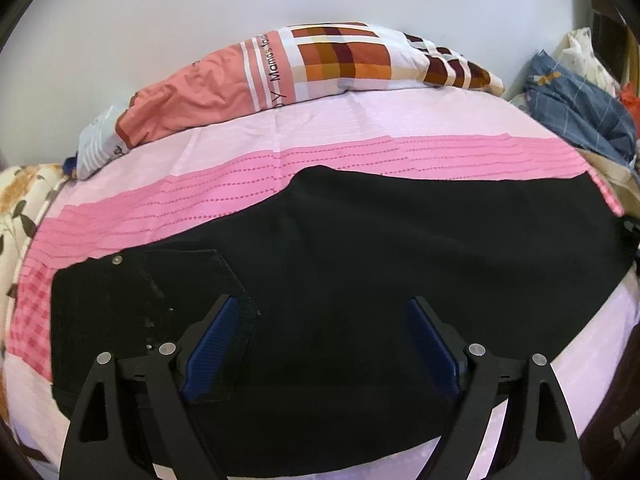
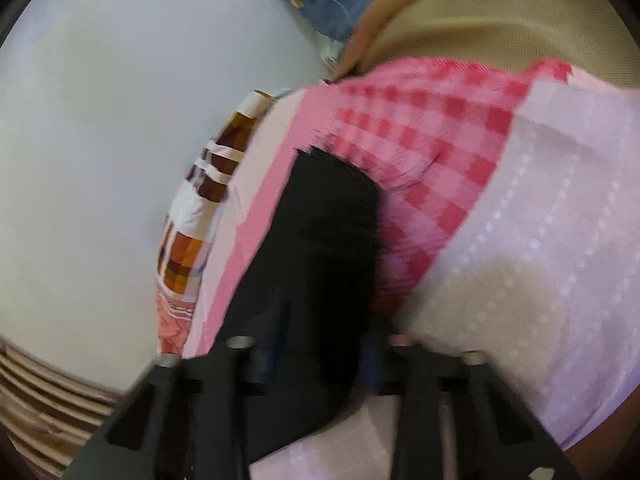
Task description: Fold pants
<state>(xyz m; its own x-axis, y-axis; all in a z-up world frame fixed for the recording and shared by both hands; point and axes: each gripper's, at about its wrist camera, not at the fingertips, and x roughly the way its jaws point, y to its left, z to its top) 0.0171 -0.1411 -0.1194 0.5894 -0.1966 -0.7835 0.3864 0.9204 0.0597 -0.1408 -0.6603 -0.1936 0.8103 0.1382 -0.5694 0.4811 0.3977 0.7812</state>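
Black pants (image 1: pixel 360 264) lie spread flat across a pink bed sheet (image 1: pixel 360 152), with a back pocket and a rivet at the left. My left gripper (image 1: pixel 322 312) is open just above the pants near the waist, holding nothing. In the blurred right wrist view, the leg end of the pants (image 2: pixel 320 248) runs forward between the fingers of my right gripper (image 2: pixel 320 344). The jaws stand close on either side of the cloth, but the blur hides whether they pinch it.
A patchwork pillow (image 1: pixel 320 64) lies at the far side of the bed against a white wall. Blue checked cloth (image 1: pixel 580 108) is piled at the right. A floral fabric (image 1: pixel 20 208) sits at the left edge. Beige cloth (image 2: pixel 500 12) lies beyond the sheet in the right wrist view.
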